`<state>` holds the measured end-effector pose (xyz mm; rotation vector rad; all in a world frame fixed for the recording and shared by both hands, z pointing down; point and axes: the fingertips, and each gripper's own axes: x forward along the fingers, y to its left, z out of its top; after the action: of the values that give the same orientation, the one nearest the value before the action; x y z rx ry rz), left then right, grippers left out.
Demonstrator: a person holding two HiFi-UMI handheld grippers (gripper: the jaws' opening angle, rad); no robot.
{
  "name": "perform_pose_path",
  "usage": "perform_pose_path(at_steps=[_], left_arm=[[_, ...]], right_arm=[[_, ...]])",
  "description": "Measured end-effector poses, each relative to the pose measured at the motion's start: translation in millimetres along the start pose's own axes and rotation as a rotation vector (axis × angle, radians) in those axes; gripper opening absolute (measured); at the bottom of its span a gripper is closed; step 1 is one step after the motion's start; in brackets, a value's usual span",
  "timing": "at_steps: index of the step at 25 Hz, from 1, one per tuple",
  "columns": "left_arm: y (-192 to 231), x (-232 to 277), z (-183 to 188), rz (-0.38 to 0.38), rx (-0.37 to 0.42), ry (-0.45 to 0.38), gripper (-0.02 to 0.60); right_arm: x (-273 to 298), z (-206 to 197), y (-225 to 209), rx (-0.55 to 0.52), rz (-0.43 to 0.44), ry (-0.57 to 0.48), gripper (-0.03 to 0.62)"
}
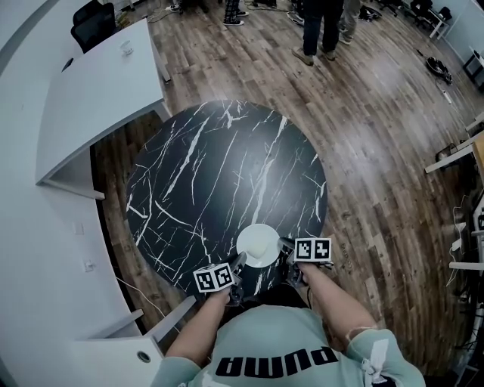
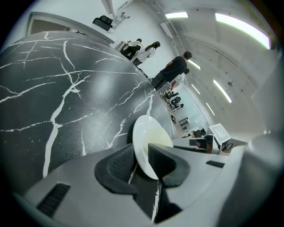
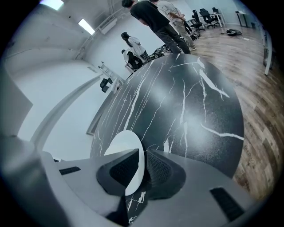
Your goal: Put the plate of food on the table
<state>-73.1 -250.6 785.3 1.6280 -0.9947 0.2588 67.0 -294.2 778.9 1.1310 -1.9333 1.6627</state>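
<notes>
A white plate [image 1: 258,245] with a pale mound of food lies flat on the round black marble table [image 1: 227,166], close to its near edge. My left gripper [image 1: 237,264] is at the plate's near-left rim. In the left gripper view the plate [image 2: 151,139] stands between the pads of the left gripper [image 2: 141,153]; a gap shows on one side, so the jaws are open. My right gripper [image 1: 286,246] is at the plate's right rim. In the right gripper view the right gripper [image 3: 143,162] has both pads against the thin rim of the plate [image 3: 124,146], shut on it.
A long white counter [image 1: 98,83] runs along the left, with a black chair [image 1: 94,23] behind it. People [image 1: 321,30] stand on the wooden floor beyond the table. Desk edges and cables [image 1: 461,155] are at the right. The rest of the table top [image 3: 191,97] is bare.
</notes>
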Motion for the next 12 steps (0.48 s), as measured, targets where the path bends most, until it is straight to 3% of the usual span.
perform_pose_path(at_steps=[12], left_arm=[[6,-23,-1,0.075,0.117,-0.028,0.117]], right_arm=[[-32,-4,5,-0.06,-0.037,-0.076,0.04]])
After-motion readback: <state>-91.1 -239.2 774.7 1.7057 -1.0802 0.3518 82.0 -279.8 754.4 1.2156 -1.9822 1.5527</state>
